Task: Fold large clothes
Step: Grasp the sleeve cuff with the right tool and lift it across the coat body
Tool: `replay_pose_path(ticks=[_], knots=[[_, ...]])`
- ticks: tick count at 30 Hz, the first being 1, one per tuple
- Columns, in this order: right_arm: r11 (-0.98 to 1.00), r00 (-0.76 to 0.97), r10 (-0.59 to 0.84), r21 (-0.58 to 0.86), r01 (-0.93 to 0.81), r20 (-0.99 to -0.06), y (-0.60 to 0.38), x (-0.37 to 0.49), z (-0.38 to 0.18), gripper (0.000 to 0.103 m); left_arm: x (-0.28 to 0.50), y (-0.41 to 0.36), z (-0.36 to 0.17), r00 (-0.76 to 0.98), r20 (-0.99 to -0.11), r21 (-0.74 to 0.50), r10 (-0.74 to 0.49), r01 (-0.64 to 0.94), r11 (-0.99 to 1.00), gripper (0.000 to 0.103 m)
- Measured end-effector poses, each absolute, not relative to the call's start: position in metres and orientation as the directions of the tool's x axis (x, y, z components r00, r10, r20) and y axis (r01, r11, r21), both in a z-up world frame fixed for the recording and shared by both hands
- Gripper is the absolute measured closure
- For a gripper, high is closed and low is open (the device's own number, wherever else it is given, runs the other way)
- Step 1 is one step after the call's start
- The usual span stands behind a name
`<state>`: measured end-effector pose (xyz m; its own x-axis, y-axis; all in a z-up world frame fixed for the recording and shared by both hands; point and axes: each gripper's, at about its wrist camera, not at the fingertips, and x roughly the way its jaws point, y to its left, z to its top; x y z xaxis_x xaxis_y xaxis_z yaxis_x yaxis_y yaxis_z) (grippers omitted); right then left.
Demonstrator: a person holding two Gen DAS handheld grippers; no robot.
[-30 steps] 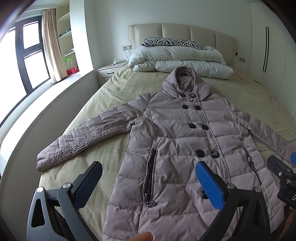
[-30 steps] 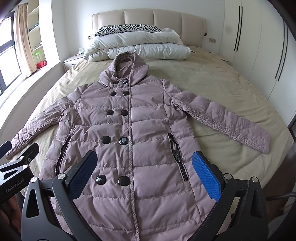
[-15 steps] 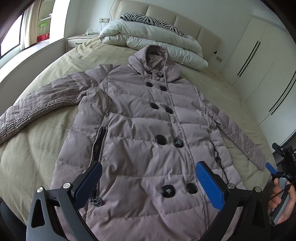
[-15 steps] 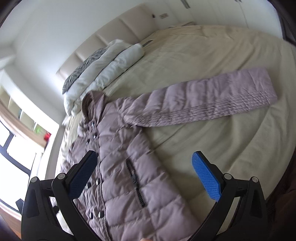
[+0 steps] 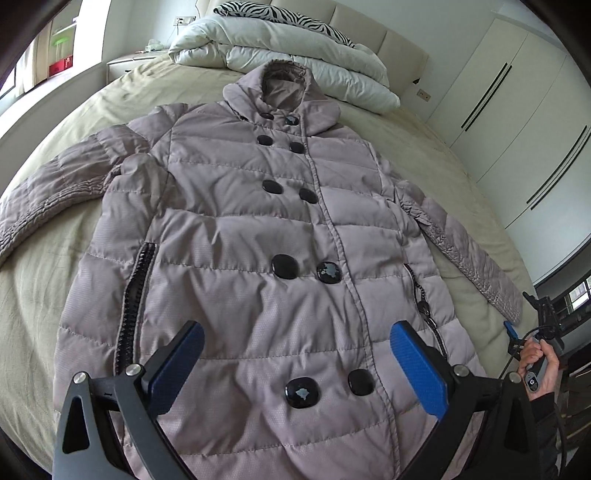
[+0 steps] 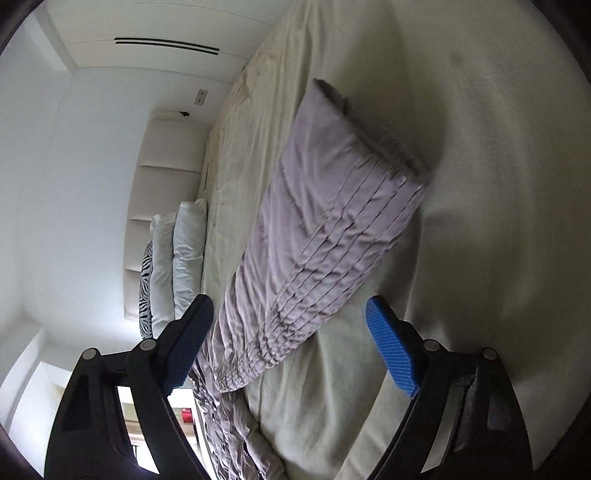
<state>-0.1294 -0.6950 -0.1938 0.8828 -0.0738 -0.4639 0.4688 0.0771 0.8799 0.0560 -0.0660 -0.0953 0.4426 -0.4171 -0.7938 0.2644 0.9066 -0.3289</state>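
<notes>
Two claws: both stand wide apart with nothing between their blue pads.
Coat: a mauve quilted puffer coat with black buttons (image 5: 236, 236) lies face up and flat on the bed, hood toward the headboard, hem toward the camera, both sleeves spread out to the sides.
Bed: a wide bed under a pale olive sheet (image 5: 436, 147) carries the coat; a folded white duvet (image 5: 295, 40) and a zebra-striped pillow (image 5: 280, 11) sit at its head.
Left claw (image 5: 291, 354): hovers above the coat's lower front, its pads open on either side of the bottom pair of buttons, not touching the fabric as far as the view shows.
Right claw (image 6: 290, 332): tilted sideways and held low over the coat's right sleeve (image 6: 325, 236), which runs away from the claw toward its cuff; the sleeve's near part lies between the open pads, and the left pad overlaps its edge in the picture, though whether it touches is hard to say with the motion blur.
Right hand (image 5: 535, 363): seen from the left wrist view at the bed's right edge, just beyond the sleeve cuff, gripping the handle of the right claw.
Pockets: two black zips run down the coat's front, one near each side seam.
</notes>
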Motion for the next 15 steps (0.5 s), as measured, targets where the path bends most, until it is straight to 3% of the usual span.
replay_pose_path(ticks=[5,8,10,15], knots=[[0.027,0.881,-0.11,0.885,0.465,-0.46,-0.728,-0.134,-0.216,0.035,0.057,-0.076,-0.1,0.426,-0.791,-0.344,-0.438,0.283,0.895,0.0],[0.014,0.875,-0.123,0.881,0.474,-0.469,-0.742,-0.13,-0.224,0.048,0.058,-0.077,-0.102,0.415,-0.787,-0.362,-0.456,0.288,0.886,0.0],[0.04,0.86,-0.131,0.865,0.501,-0.492,-0.75,-0.13,-0.223,0.072,0.058,-0.076,-0.102,0.413,-0.785,-0.367,-0.462,0.29,0.884,0.0],[0.217,0.832,-0.179,0.804,0.554,-0.525,-0.725,-0.115,-0.174,0.083,0.059,-0.067,-0.1,0.425,-0.767,-0.392,-0.481,0.284,0.875,0.001]])
